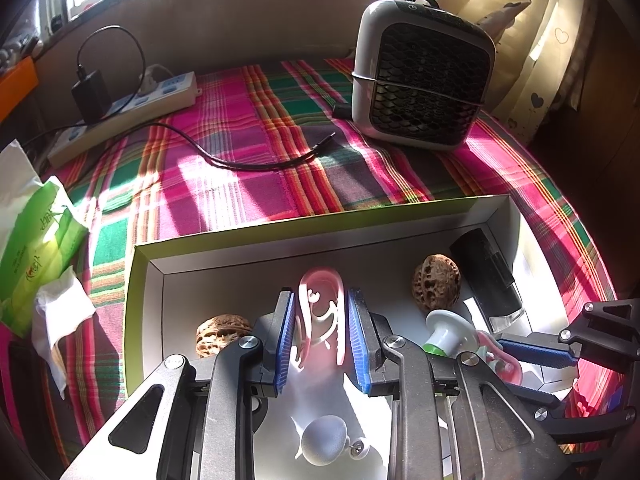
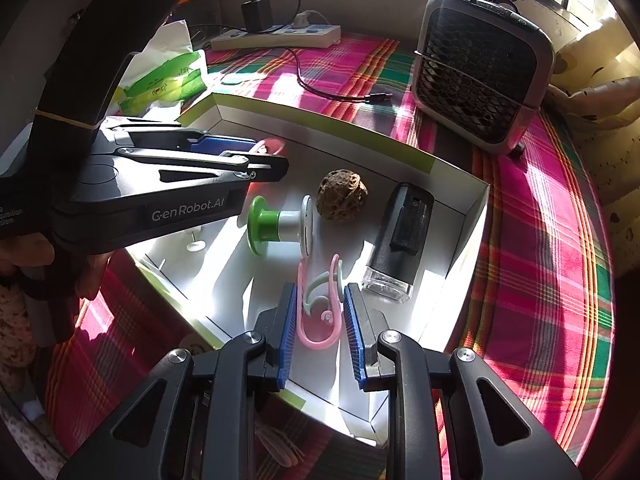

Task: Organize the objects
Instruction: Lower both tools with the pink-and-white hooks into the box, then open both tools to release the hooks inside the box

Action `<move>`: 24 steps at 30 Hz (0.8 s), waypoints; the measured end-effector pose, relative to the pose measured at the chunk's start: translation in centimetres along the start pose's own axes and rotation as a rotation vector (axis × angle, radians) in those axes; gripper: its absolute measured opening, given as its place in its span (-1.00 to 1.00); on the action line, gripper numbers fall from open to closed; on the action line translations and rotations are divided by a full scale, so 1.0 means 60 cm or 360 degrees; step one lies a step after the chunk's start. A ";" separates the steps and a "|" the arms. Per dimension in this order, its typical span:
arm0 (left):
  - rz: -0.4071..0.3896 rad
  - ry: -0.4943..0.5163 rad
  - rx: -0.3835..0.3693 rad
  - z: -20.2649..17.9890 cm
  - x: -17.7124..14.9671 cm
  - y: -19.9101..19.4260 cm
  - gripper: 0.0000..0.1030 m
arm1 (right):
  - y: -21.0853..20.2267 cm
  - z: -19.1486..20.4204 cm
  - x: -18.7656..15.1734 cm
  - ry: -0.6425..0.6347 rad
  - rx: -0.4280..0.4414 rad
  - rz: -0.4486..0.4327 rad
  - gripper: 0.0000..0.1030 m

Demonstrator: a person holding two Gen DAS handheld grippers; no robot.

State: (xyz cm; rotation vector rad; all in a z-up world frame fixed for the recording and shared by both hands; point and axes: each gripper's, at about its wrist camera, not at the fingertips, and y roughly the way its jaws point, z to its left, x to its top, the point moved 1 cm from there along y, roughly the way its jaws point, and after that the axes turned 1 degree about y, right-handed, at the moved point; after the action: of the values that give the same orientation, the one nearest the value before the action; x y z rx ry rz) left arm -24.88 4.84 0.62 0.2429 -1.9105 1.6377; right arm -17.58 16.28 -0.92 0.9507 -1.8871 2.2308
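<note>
A white open box lies on the plaid cloth. My left gripper is shut on a pink clip and holds it over the box. My right gripper is shut on a second pink clip above the box's near side. The box holds two walnuts, a green and white spool, a black device with a clear end and a white ball.
A grey fan heater stands at the back right. A power strip with a black charger and a loose cable lies at the back left. A green tissue pack lies left of the box.
</note>
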 end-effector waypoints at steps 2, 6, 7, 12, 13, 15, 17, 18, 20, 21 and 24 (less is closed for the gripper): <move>0.0000 -0.0002 0.0001 -0.001 -0.001 0.000 -0.41 | 0.000 0.000 0.000 0.0002 0.0000 -0.0001 -0.53; 0.0001 0.0006 0.0007 -0.003 -0.002 0.000 -0.38 | 0.000 -0.001 -0.001 0.0022 0.0005 -0.0002 -0.52; 0.0001 0.0007 0.0008 -0.003 -0.003 0.000 -0.37 | -0.001 -0.001 -0.001 0.0027 0.0003 -0.0002 -0.50; -0.0016 -0.0005 0.0021 0.000 -0.008 -0.007 -0.37 | -0.005 0.000 -0.003 0.0054 0.0011 -0.0009 -0.43; -0.0031 0.0001 0.0025 0.000 -0.009 -0.010 -0.36 | -0.006 0.001 -0.003 0.0058 0.0013 -0.0014 -0.43; -0.0043 0.0006 0.0028 -0.002 -0.010 -0.015 -0.36 | -0.008 0.003 -0.004 0.0064 0.0008 -0.0022 -0.43; -0.0049 0.0006 0.0019 -0.001 -0.011 -0.020 -0.36 | -0.010 0.002 -0.005 0.0075 0.0016 -0.0028 -0.38; -0.0052 0.0003 0.0021 -0.001 -0.012 -0.023 -0.36 | -0.011 0.003 -0.006 0.0079 0.0015 -0.0032 -0.35; -0.0056 0.0001 0.0017 0.000 -0.014 -0.027 -0.36 | -0.015 0.003 -0.007 0.0079 0.0013 -0.0044 -0.29; -0.0059 -0.0005 0.0020 0.000 -0.015 -0.030 -0.36 | -0.016 0.004 -0.008 0.0079 0.0009 -0.0049 -0.29; -0.0076 -0.0009 0.0017 -0.001 -0.018 -0.040 -0.36 | -0.021 0.004 -0.011 0.0100 0.0009 -0.0065 -0.28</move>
State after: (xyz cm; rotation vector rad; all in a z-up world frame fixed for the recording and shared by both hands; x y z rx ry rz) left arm -22.79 4.09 2.00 0.2957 -1.8863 1.6181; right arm -16.40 16.61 -0.14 0.9007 -1.8195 2.2171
